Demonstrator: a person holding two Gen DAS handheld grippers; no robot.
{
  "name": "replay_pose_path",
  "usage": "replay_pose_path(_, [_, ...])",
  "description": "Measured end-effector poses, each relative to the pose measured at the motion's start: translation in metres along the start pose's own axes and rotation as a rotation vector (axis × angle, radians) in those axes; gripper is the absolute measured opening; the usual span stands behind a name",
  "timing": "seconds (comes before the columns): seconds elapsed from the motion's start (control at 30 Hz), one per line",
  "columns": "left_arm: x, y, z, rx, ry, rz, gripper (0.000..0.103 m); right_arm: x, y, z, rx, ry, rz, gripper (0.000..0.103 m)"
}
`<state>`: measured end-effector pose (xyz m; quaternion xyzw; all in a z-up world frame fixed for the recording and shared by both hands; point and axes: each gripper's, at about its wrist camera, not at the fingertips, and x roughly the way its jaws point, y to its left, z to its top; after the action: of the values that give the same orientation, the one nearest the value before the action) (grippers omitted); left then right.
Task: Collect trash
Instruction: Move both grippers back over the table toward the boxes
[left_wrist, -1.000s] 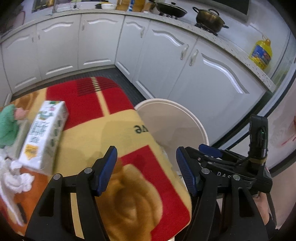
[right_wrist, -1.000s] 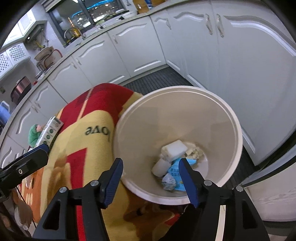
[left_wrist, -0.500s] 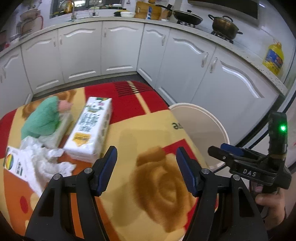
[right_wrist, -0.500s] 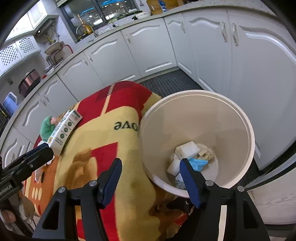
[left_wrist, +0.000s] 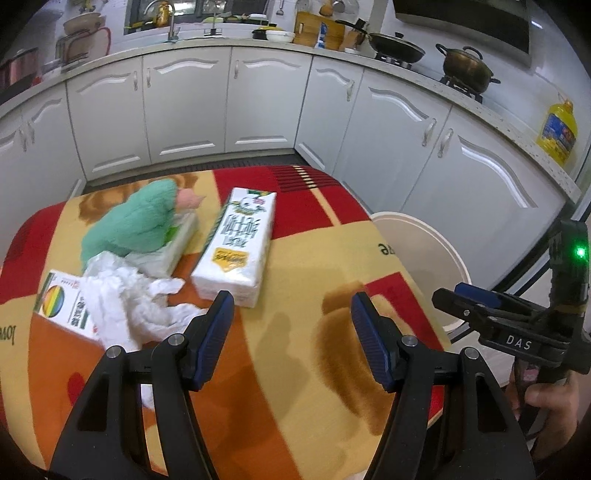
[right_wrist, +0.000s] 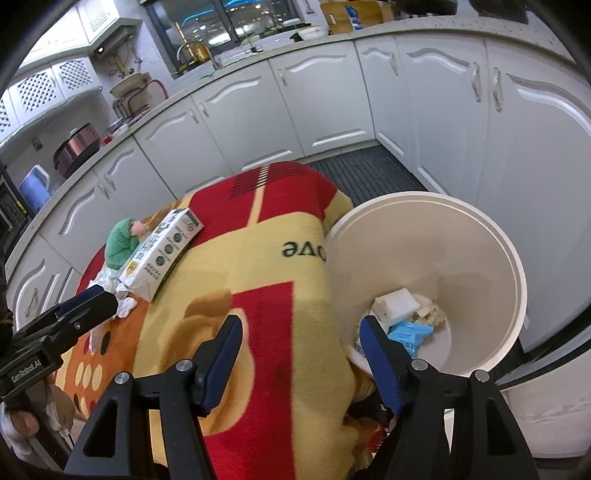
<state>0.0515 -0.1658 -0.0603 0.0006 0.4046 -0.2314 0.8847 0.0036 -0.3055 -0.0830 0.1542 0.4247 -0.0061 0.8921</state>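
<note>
White panelled cabinet doors (left_wrist: 258, 107) with curved mouldings and slim metal handles wrap around the corner of this kitchen under a pale speckled stone counter (left_wrist: 417, 72). A dark ribbed floor mat (right_wrist: 362, 170) runs along their base. On the counter stand a black lidded wok (left_wrist: 395, 46), a bronze lidded pot (left_wrist: 465, 66) on the hob and a yellow plastic oil jug (left_wrist: 557, 129). A brass curved tap (right_wrist: 194, 51) rises below a dark window (right_wrist: 236, 26) streaked with blue light. White lattice-fronted wall cupboards (right_wrist: 37, 88) hang at the far left.
</note>
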Motion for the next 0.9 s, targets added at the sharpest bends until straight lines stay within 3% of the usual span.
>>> replay_pose_path(0.57, [-0.038, 0.049, -0.015, -0.071, -0.040, 0.130, 0.065, -0.009, 0.043, 0.004, -0.079, -0.024, 0.037, 0.068])
replay_pose_path(0.9, [-0.063, 0.104, -0.034, -0.142, -0.047, 0.192, 0.065, -0.003, 0.072, 0.004, -0.125, -0.006, 0.063, 0.073])
